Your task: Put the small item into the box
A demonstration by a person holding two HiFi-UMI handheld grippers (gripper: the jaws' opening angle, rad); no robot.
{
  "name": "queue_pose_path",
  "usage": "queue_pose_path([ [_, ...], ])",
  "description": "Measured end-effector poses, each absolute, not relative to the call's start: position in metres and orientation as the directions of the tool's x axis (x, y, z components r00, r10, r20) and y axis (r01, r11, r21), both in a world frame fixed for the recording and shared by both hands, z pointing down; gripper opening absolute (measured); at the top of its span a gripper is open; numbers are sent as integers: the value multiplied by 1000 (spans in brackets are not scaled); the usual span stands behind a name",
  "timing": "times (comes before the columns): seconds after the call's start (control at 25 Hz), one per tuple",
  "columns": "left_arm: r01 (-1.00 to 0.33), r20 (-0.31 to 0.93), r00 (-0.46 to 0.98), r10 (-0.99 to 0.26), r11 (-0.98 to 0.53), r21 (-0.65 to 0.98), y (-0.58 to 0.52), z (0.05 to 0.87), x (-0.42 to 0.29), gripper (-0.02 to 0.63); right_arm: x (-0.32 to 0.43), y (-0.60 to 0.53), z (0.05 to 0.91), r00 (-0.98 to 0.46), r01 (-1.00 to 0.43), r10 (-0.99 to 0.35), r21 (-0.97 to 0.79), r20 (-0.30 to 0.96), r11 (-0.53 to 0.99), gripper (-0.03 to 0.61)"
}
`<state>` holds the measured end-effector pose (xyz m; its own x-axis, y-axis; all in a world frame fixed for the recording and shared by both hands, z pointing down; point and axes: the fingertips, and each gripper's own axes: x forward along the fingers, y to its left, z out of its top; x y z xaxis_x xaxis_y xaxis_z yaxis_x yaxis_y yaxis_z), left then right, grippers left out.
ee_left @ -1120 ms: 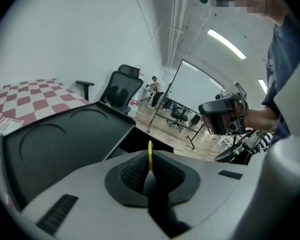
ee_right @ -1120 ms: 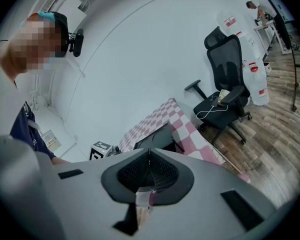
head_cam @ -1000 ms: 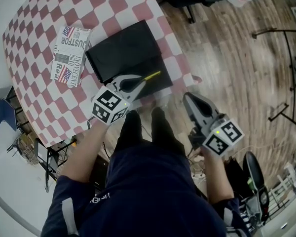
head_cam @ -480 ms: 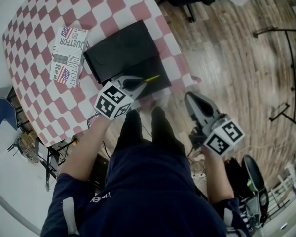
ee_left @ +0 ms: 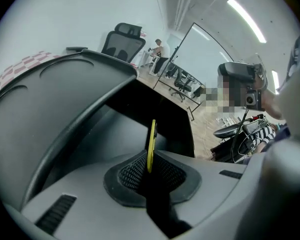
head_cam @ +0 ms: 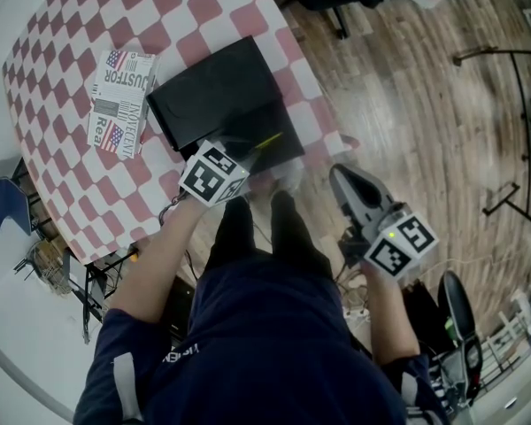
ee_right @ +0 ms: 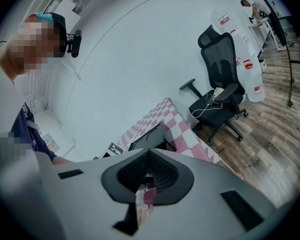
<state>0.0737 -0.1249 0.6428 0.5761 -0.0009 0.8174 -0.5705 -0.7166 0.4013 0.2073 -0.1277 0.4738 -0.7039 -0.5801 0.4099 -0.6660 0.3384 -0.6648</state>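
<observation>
A thin yellow item [head_cam: 267, 140] sticks out from the tip of my left gripper [head_cam: 248, 146], above the near part of the black box [head_cam: 217, 91]. In the left gripper view the yellow item [ee_left: 151, 144] stands on edge between the pads [ee_left: 130, 173], with the box's dark inside [ee_left: 160, 114] right behind it. The jaws are opening; a dark gap shows beside the item, which leans on the left pad. My right gripper [head_cam: 338, 178] hangs off the table beside the person's legs, shut and empty; the right gripper view shows its pads [ee_right: 162, 171] closed together.
The box lies on a red-and-white checked table [head_cam: 62, 175], close to its near edge. A flag-printed booklet [head_cam: 119, 100] lies left of the box. Wooden floor [head_cam: 407, 104] stretches to the right. A black office chair [ee_right: 220, 91] stands past the table's end.
My left gripper has moved forward, carrying the yellow item from the table's near edge to over the box. The right gripper has barely moved.
</observation>
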Motion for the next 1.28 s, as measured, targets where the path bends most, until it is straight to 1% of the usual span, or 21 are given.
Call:
queue_pose_path([
  [0.12, -566, 818, 575, 7, -719, 404, -125, 642, 75, 68, 206, -129, 473, -705, -665, -579, -665, 410, 339, 18],
  [0.28, -558, 818, 575, 6, -729, 397, -123, 639, 74, 140, 205, -129, 472, -706, -665, -580, -665, 408, 342, 18],
  [0.4, -570, 814, 579, -43, -735, 367, -128, 630, 69, 143, 199, -131, 468, -712, -660, -577, -664, 401, 352, 18],
  [0.52, -582, 785, 607, -125, -743, 332, -137, 606, 63, 143, 191, -134, 463, -719, -655, -573, -660, 394, 369, 18],
  [0.6, -586, 750, 636, -180, -745, 318, -143, 584, 57, 132, 183, -136, 458, -725, -651, -571, -657, 387, 381, 18],
  [0.72, -601, 694, 672, -261, -739, 305, -151, 550, 47, 95, 170, -139, 449, -733, -644, -568, -650, 374, 404, 18],
  [0.88, -621, 625, 700, -346, -727, 294, -158, 511, 31, 63, 152, -141, 438, -742, -639, -566, -635, 360, 433, 18],
  [1.28, -598, 500, 757, -420, -755, 271, -142, 435, -8, 38, 100, -134, 412, -752, -645, -552, -578, 361, 500, 18],
])
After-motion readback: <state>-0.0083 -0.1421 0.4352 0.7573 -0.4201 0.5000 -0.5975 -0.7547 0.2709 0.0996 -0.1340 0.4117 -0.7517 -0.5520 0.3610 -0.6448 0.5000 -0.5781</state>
